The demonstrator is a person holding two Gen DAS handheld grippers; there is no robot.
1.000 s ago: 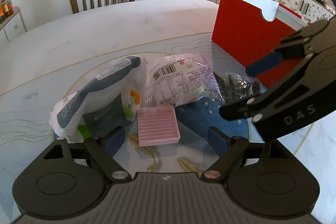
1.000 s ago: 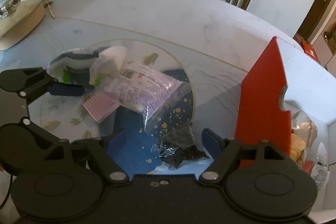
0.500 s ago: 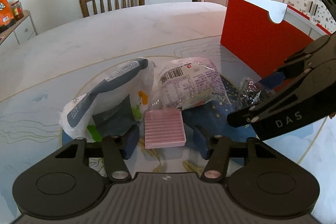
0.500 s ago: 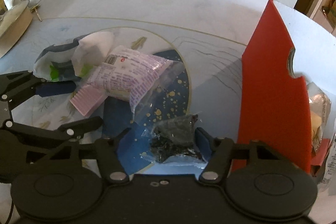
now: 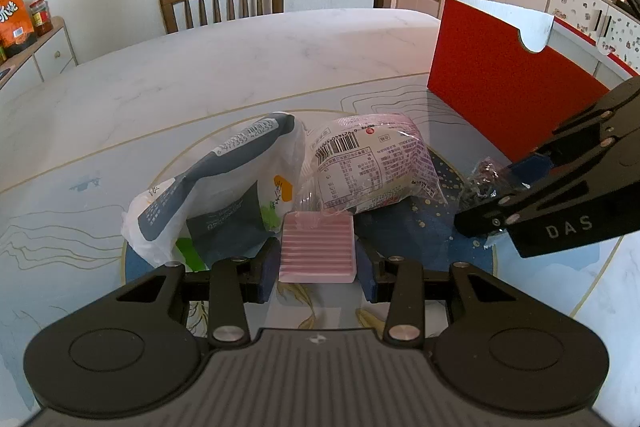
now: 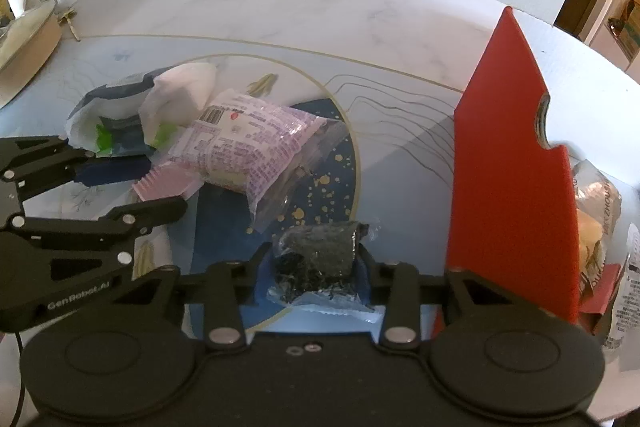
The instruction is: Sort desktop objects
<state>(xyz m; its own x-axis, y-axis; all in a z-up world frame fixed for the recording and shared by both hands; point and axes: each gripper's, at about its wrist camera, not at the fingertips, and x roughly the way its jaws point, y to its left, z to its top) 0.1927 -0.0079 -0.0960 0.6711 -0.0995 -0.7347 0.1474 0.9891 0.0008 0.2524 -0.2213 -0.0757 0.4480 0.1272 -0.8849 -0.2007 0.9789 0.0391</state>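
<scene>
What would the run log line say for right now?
left hand-held gripper: closing on pink ridged pad | right hand-held gripper: closing on dark packet | red box: nearby

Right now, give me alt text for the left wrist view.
The left gripper has just closed on a pink ribbed block on a round table. Behind lie two snack packets; at right, the right gripper pinches a dark packet before a red box.

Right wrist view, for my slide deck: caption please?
Right gripper shut on a clear packet of dark dried bits beside a red cardboard box.
</scene>
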